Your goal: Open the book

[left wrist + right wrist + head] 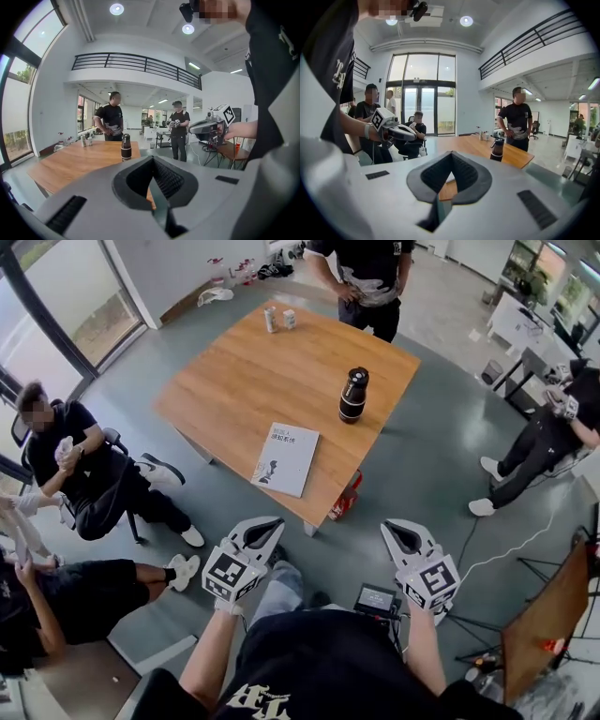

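Wooden surface [234, 381], white book [286, 458] lying closed at its near edge.
Left gripper [264, 524] and right gripper [397, 529] hover short of it, both pressed together, empty.

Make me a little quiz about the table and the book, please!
1. True or false: the book on the table lies open.
2. What stands on the table behind the book? A) a black bottle B) a lamp C) a bowl
3. Which one touches the book: the left gripper or the right gripper?

Key:
1. False, it is closed.
2. A.
3. Neither. Both are shut, empty and short of the table.
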`<state>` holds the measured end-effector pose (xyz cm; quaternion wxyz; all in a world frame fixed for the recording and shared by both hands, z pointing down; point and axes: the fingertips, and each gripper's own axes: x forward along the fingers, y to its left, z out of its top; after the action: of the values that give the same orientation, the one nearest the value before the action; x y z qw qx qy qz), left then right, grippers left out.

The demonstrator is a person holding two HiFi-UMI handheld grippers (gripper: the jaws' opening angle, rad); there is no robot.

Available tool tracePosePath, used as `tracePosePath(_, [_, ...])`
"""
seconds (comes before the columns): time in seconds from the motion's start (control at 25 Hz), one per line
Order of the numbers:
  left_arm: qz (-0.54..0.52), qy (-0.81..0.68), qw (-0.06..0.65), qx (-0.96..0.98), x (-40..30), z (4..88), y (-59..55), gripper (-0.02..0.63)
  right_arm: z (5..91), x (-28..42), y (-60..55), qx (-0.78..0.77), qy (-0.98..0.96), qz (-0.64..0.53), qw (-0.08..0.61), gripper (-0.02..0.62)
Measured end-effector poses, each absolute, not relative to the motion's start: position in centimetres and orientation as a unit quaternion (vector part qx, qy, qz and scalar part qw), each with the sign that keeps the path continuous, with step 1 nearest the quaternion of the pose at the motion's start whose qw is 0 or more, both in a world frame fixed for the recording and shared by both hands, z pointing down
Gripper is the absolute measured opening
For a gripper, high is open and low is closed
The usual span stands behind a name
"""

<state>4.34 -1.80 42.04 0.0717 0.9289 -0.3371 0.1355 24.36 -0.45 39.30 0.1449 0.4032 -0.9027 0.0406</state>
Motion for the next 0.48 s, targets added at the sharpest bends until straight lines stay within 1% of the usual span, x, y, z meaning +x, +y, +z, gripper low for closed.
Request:
tracePosePath(0.28, [0.145,-0.33,0.102,0.927,0.6,44.7,-8.5,0.006,40.4,20.7,-7.1,0.397,-0.9,0.071,0.167,-0.015])
tracePosePath(0.48, [0.165,-0.321,0.132,0.923,-2.3,48.4,-13.4,0.006,43.0,17.6,-11.9,0.394,-0.893,0.135,0.172,-0.015])
